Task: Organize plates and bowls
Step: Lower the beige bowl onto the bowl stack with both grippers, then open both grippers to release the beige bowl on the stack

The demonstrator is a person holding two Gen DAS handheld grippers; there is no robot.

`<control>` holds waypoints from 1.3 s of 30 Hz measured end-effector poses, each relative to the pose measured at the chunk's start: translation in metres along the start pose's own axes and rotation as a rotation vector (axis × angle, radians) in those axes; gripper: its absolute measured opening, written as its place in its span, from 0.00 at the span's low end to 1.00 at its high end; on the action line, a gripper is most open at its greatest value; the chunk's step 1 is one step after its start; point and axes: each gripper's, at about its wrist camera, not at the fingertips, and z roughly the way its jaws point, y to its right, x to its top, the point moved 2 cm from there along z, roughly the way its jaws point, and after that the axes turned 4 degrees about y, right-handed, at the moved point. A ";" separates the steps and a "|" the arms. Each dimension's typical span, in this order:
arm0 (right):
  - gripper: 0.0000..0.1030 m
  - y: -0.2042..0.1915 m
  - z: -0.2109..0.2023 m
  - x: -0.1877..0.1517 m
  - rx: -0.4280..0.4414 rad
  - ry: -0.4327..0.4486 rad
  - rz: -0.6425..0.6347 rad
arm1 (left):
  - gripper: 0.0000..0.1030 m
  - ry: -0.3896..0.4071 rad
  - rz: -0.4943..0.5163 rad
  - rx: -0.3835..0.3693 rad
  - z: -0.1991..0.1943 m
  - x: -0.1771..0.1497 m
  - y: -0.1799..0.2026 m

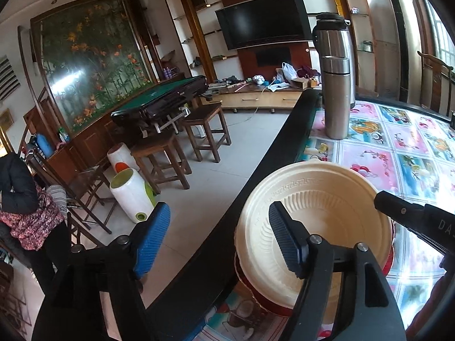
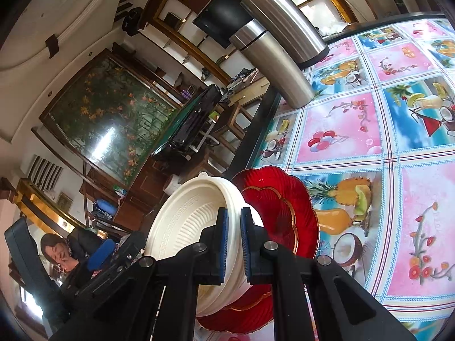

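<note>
A cream ribbed bowl [image 1: 327, 213] rests on a stack of red glass plates [image 1: 390, 260] at the table's left edge. My left gripper [image 1: 220, 238] is open; one of its fingers [image 1: 287, 241] hangs over the bowl's inside, the other is out past the table edge, and the bowl's near rim lies between them. In the right wrist view my right gripper [image 2: 234, 241] is shut on the rim of the cream bowl [image 2: 187, 227], which leans against the red plates [image 2: 284, 207]. The right gripper's body [image 1: 412, 216] shows at the bowl's far right.
Two steel flasks [image 1: 337, 96] [image 1: 332, 37] stand at the back of the table on the fruit-patterned cloth [image 1: 398, 147]. The black table edge [image 1: 273, 156] runs along the bowl's left. Wooden stools [image 1: 204, 133] stand on the floor beyond. A seated person [image 2: 57, 253] is nearby.
</note>
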 end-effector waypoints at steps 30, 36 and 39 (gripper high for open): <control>0.30 -0.013 -0.031 0.005 0.052 0.162 -0.074 | 0.80 -0.014 -0.027 0.077 -0.021 -0.020 -0.026; 0.35 -0.010 -0.035 0.002 0.027 0.164 -0.094 | 0.80 -0.012 -0.029 0.063 -0.028 -0.023 -0.026; 0.36 -0.004 -0.038 0.001 0.012 0.166 -0.089 | 0.80 -0.010 -0.031 0.056 -0.033 -0.024 -0.025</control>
